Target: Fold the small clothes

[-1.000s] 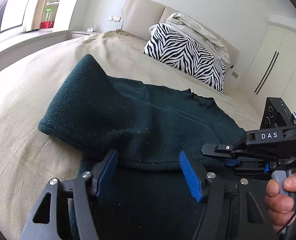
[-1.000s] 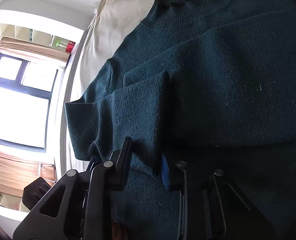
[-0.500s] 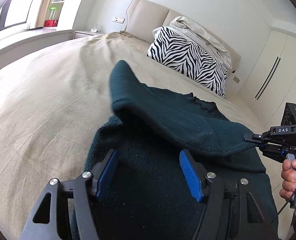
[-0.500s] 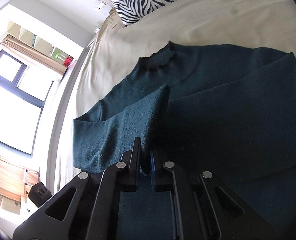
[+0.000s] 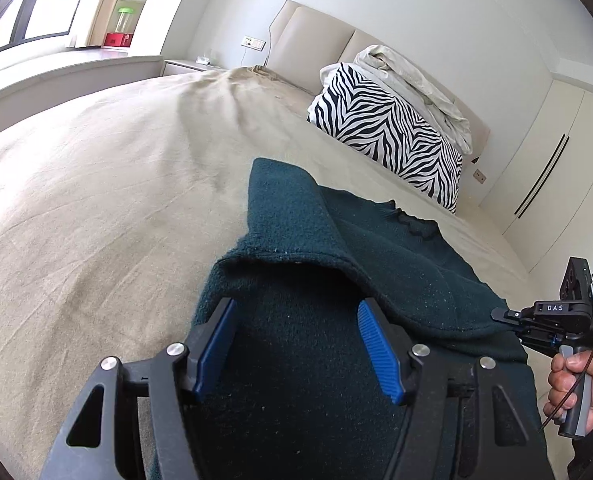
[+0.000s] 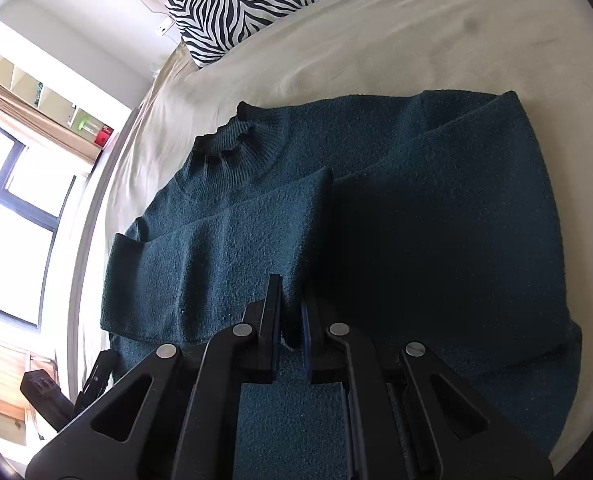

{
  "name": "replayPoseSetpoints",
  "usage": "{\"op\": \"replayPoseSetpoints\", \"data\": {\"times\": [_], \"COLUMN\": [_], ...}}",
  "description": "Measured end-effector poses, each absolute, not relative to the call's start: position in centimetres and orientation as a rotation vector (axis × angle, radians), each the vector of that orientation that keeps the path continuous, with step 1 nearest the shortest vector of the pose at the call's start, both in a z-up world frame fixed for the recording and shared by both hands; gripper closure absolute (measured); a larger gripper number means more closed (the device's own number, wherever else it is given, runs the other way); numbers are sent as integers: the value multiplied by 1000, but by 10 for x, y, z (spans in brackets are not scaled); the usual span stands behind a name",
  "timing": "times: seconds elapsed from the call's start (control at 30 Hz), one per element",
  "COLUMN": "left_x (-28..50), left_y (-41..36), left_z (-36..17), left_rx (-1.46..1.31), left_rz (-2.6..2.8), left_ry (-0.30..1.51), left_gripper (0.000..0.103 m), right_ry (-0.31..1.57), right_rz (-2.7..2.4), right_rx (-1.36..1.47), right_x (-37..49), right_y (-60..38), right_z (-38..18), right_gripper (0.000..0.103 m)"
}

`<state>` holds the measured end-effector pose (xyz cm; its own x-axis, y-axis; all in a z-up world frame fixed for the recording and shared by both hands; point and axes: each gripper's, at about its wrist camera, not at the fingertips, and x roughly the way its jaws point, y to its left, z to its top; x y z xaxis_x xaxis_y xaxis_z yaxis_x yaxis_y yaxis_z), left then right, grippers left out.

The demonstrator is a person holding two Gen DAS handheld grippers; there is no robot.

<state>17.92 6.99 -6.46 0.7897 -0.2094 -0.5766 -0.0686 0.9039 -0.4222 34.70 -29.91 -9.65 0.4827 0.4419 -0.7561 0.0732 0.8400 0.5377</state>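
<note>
A: Left wrist view first. What is the left gripper doing?

B: Its blue pads stand well apart, narrowing a little, with nothing pinched between them. They hover over the lower body of the dark green sweater, which lies on the beige bed sheet. I judge it is there to pin the body down while the other hand folds.

A: And that raised flap?

B: That is the sleeve, lifted and drawn across the body toward the right gripper, which is clamped on its end. The person's hand squeezes the handle. Holding the cuff keeps the sleeve taut, so it lands flat.

A: What only shows here?

B: The sleeve's arch off the sheet, the headboard, and the wardrobe doors.

A: Now the right wrist view.

B: The right gripper is shut tight on the sleeve's edge; knit fabric fills the narrow slit between the jaws. This view shows the whole sweater: ribbed collar pointing toward the zebra pillow, and the far sleeve already folded across the chest.

A: So how far along?

B: I'd say the second sleeve fold is under way; the body fold is not yet done.
</note>
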Motion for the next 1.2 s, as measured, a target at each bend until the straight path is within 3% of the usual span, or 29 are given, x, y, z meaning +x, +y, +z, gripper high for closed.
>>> {"op": "replayPoseSetpoints", "data": {"times": [0.23,0.47,0.6,0.7,0.97,1.07,1.13,1.17,1.2], "left_x": [192,262,301,297,281,287,302,312,319], "left_y": [69,57,60,74,69,58,51,50,53], "left_z": [-41,-26,-68,-78,-52,-35,-42,-56,-74], "left_rx": [-431,-331,-274,-327,-272,-213,-178,-158,-152], "left_rz": [-68,-81,-47,-65,-42,-49,-43,-27,-3], "left_ry": [627,676,850,833,790,729,764,814,875], "left_gripper": [39,44,52,62,61,48,40,38,36], "right_ry": [1041,1051,1079,1068,1002,936,939,955,976], "right_rz": [201,195,205,227,107,125,195,222,243], "right_rx": [500,480,494,547,579,570,561,554,554], "right_x": [347,353,355,354,346,349,358,364,369], "right_y": [-306,-302,-307,-315,-337,-336,-322,-314,-307], "right_z": [-90,-97,-113,-119,-98,-78,-73,-75,-81], "right_gripper": [96,96,95,95,94,93,86,74,49]}}
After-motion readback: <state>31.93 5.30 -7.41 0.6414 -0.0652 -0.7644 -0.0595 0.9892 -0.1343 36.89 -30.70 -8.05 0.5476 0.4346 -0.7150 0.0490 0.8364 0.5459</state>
